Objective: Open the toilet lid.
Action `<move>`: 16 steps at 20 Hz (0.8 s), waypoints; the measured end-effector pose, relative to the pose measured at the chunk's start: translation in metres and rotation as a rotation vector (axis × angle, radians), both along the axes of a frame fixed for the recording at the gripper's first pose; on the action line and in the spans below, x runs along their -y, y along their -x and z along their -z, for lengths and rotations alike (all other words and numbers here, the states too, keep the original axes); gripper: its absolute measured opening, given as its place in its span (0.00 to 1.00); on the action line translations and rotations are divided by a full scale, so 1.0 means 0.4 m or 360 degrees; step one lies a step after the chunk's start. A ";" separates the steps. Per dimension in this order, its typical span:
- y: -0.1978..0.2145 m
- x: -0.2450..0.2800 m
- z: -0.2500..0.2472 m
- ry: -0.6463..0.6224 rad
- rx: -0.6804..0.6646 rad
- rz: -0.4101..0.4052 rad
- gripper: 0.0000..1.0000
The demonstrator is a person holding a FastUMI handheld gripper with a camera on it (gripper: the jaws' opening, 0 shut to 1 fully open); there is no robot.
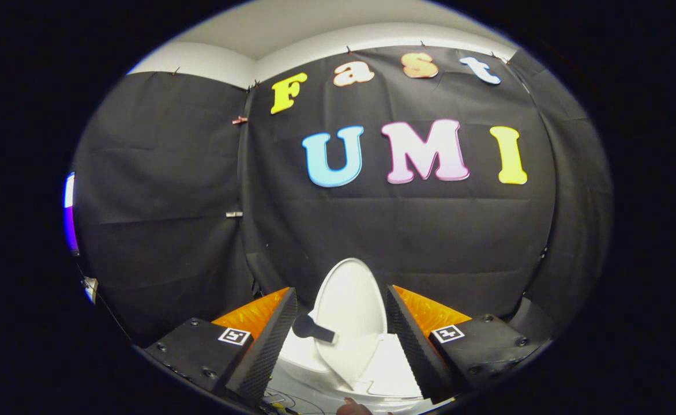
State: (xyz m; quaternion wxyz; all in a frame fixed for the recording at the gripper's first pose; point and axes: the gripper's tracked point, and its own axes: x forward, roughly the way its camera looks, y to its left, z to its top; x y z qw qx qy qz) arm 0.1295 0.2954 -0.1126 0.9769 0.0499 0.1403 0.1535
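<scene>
Toilet lid [350, 305] stands raised between my tool's [338, 337] fingers, which are spread apart and gripping nothing. If it isn't past upright, I judge it could drop shut.

Glossy white toilet lid [350, 305] (matt cloth behind)

**Lid raised, fingers apart**

Gripper [338, 340] fingers spread wide, touching nothing. White toilet lid [350, 308] stands upright between and beyond them, against the black cloth wall [159, 230]. Black tab [312, 328] on lid's left edge. White toilet body [393, 374] below.
</scene>
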 end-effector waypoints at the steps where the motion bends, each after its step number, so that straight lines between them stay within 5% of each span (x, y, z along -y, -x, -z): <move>1: 0.010 0.039 -0.035 -0.0003 0.0048 0.0021 0.98; 16: 0.160 0.564 -0.276 0.0102 0.0398 0.0350 0.98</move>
